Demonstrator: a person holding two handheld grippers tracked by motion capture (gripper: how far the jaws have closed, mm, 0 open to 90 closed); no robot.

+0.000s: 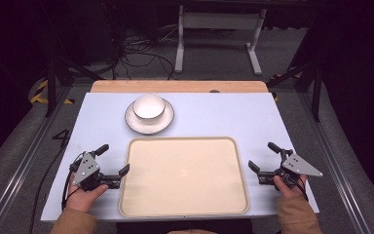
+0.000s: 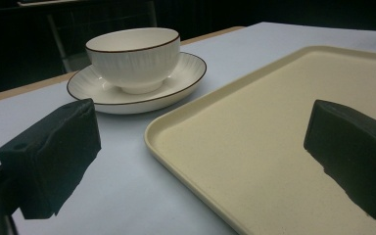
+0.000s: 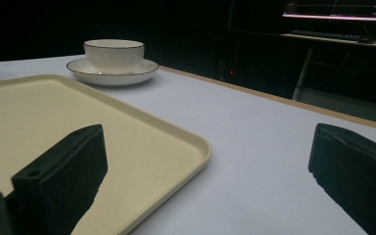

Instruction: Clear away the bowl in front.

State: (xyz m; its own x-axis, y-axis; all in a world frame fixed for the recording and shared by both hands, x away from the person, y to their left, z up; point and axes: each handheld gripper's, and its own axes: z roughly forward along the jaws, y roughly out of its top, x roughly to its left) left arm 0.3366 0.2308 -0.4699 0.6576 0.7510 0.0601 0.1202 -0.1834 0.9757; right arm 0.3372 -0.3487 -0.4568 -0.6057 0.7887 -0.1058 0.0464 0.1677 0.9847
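Observation:
A cream tray [image 1: 141, 195] lies empty at the front middle of the pale blue table [image 1: 224, 114]. Behind it a white bowl [image 1: 149, 107] with a dark rim sits upright on a white saucer [image 1: 132, 122]. My left gripper [image 1: 113, 159] rests open at the tray's left edge, one jaw over the tray corner [image 2: 176, 122], nothing between the jaws. My right gripper [image 1: 264, 156] rests open just right of the tray, also holding nothing. The left gripper view has the bowl [image 2: 134, 58] and saucer [image 2: 186, 78] close ahead. The right gripper view has the bowl [image 3: 113, 54] far off past the tray [image 3: 127, 112].
A wooden strip [image 1: 175, 87] runs along the table's far edge. Beyond it, on the floor, are cables [image 1: 136, 53] and a white desk frame [image 1: 219, 29]. Bare table surface lies on both sides of the tray and to the right of the saucer.

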